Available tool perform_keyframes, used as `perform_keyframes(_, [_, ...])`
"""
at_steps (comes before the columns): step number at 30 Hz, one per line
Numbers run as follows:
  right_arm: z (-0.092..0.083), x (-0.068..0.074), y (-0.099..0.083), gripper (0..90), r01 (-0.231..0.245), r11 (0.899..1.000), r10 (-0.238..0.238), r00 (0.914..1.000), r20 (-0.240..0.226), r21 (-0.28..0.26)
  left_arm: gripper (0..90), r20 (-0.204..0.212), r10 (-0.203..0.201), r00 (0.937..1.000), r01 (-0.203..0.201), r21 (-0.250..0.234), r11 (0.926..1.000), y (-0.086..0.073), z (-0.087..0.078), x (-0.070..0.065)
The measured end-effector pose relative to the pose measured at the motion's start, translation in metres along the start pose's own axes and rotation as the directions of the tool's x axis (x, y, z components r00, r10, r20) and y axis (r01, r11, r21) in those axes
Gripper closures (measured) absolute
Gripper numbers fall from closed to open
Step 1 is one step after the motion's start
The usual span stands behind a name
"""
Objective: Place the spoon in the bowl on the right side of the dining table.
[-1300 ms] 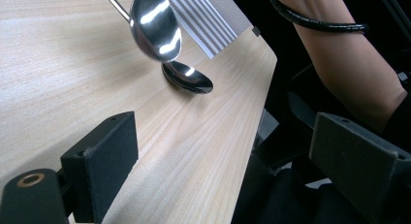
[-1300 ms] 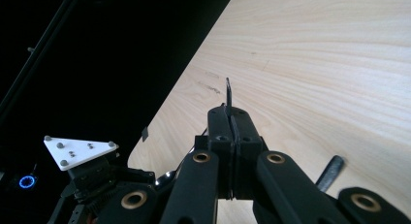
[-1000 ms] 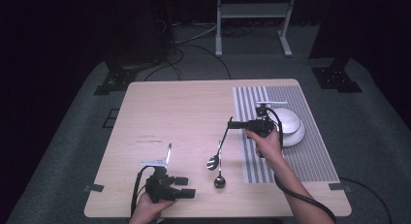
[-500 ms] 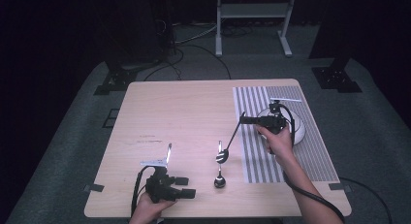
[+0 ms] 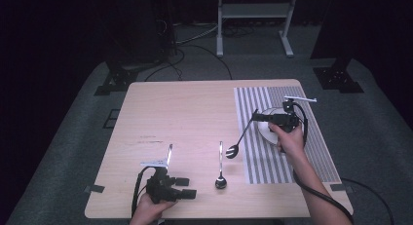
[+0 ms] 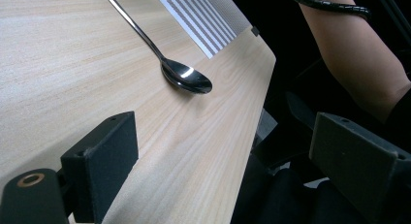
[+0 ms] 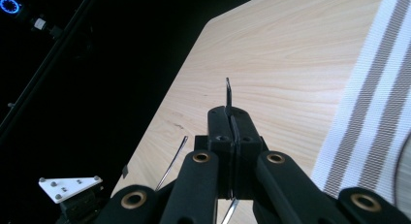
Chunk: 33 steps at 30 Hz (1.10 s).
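Clenched on the handle end of a slotted spoon, the right gripper is held above the striped mat, beside a white plate; the spoon's head hangs over the wooden table. A 2nd spoon lies flat nearby. The left gripper, jaws spread and empty, is seen at the near edge.

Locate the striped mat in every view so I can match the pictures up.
High view: the striped mat lies on the right part of the table.
Left gripper view: it is at the top middle, beyond the spoon.
Right gripper view: it runs down the right edge, right of the clamped fork.
Shared landmark: the wooden table under the mat, which borders it in each view.
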State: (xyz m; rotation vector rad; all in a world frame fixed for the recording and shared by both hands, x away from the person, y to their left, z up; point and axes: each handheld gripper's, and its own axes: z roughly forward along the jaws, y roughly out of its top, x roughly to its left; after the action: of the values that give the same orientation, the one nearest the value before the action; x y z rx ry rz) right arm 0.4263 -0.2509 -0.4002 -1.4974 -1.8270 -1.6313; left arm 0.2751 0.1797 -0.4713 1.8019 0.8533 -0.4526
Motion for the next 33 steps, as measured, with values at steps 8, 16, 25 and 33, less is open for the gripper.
perform_keyframes(8, [-0.01, -0.006, 0.003, 89.1, -0.016, 1.0, 0.016, 0.9998, 0.011, -0.023, 8.9, 0.004, 0.0, 1.0, 0.0, 0.002, 1.0, 0.0, 0.001, 0.0])
perform_keyframes(16, [-0.02, -0.011, 0.008, 89.1, -0.029, 0.998, 0.03, 0.9992, 0.027, -0.049, 8.9, 0.005, 0.0, 1.0, 0.0, 0.001, 1.0, 0.0, 0.001, 0.0])
perform_keyframes(25, [-0.035, -0.017, 0.013, 89.1, -0.04, 0.996, 0.043, 0.9979, 0.048, -0.08, 8.9, 0.01, -0.004, 0.9999, 0.004, 0.0, 1.0, 0.0, 0.002, 0.0])
perform_keyframes(33, [-0.049, -0.026, 0.016, 89.1, -0.066, 0.991, 0.074, 0.9952, 0.064, -0.12, 8.9, 0.01, -0.004, 0.9999, 0.004, 0.003, 1.0, 0.0, 0.002, -0.001])
